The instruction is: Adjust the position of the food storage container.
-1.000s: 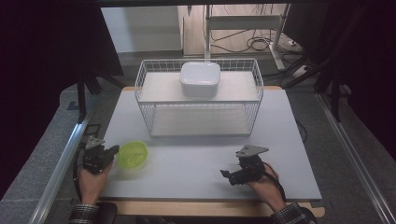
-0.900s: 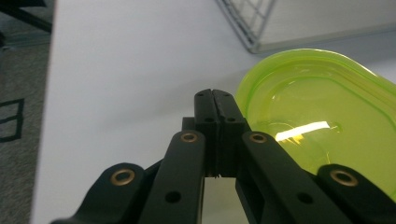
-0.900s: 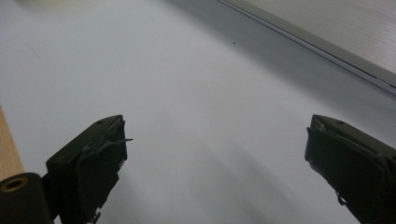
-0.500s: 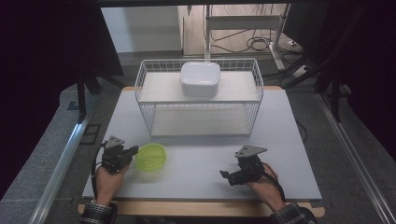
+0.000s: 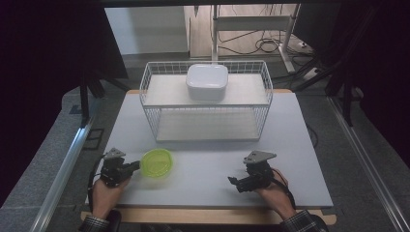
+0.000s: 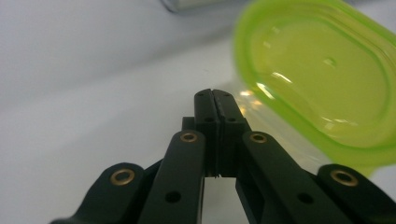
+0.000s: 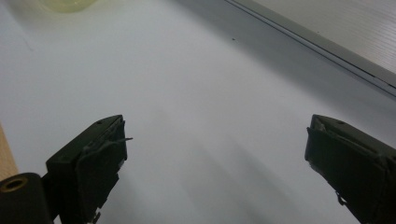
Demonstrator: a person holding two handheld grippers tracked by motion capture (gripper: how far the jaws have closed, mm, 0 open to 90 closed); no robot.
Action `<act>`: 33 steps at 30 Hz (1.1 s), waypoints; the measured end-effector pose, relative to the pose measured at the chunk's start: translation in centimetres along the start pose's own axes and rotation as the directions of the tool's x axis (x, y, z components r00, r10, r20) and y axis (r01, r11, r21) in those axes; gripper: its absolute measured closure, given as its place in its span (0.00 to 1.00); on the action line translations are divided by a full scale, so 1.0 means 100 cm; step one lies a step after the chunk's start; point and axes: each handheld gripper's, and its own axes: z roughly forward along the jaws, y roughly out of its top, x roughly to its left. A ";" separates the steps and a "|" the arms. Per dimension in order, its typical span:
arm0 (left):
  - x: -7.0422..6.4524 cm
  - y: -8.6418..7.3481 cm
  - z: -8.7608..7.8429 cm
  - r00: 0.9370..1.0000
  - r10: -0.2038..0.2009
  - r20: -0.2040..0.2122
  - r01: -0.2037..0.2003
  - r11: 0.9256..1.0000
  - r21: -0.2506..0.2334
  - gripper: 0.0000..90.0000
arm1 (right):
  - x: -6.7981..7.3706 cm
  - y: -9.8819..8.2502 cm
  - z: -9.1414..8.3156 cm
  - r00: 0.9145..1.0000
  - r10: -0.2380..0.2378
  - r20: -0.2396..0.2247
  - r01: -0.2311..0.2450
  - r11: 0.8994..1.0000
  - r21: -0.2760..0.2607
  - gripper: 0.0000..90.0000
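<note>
Grey table [image 5: 203, 181], green lid [image 5: 156, 163] at hand-held gripper [image 5: 137, 166]

White table [image 5: 300, 145] with wooden edge, grey floor [image 5: 43, 159], metal stand [image 5: 251, 24], cables [image 5: 266, 46], dark surroundings

High view overhead, 2 gripper views low, sharing table [image 5: 203, 174]

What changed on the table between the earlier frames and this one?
The left hand-held gripper, jaws shut, moved right across the table, and the translucent green plastic bowl shifted right with it. The right hand-held gripper, the white wire basket and the white lidded container stayed put.
</note>
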 end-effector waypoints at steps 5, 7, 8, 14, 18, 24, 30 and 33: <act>-0.006 0.002 0.009 1.000 0.013 0.012 -0.013 1.000 0.016 1.00 | -0.001 -0.001 0.001 1.000 -0.003 0.012 0.003 1.000 0.010 0.06; -0.006 0.003 0.011 1.000 0.006 0.024 -0.007 1.000 0.016 1.00 | 0.000 -0.001 0.002 1.000 -0.004 0.012 0.004 1.000 0.010 0.06; -0.007 0.004 0.013 1.000 0.010 0.027 -0.011 1.000 0.022 1.00 | 0.000 -0.001 0.002 1.000 -0.001 0.013 0.001 1.000 0.013 0.06; -0.014 0.008 0.021 0.998 0.038 0.054 -0.040 0.998 0.040 1.00 | 0.001 -0.001 0.004 1.000 -0.013 0.013 0.013 1.000 0.022 0.06; -0.022 0.011 0.028 0.996 0.048 0.081 -0.052 0.998 0.046 1.00 | 0.001 -0.002 0.004 1.000 -0.013 0.013 0.013 1.000 0.025 0.06; -0.042 0.018 0.041 0.989 0.091 0.120 -0.098 0.994 0.057 1.00 | 0.001 -0.002 0.005 1.000 -0.015 0.013 0.015 1.000 0.027 0.06; -0.060 0.025 0.052 0.982 0.124 0.141 -0.133 0.990 0.055 0.99 | 0.002 -0.002 0.006 1.000 -0.017 0.012 0.016 0.999 0.028 0.06; -0.066 0.027 0.056 0.980 0.135 0.144 -0.143 0.988 0.049 0.99 | 0.002 -0.002 0.006 1.000 -0.017 0.012 0.017 0.999 0.031 0.06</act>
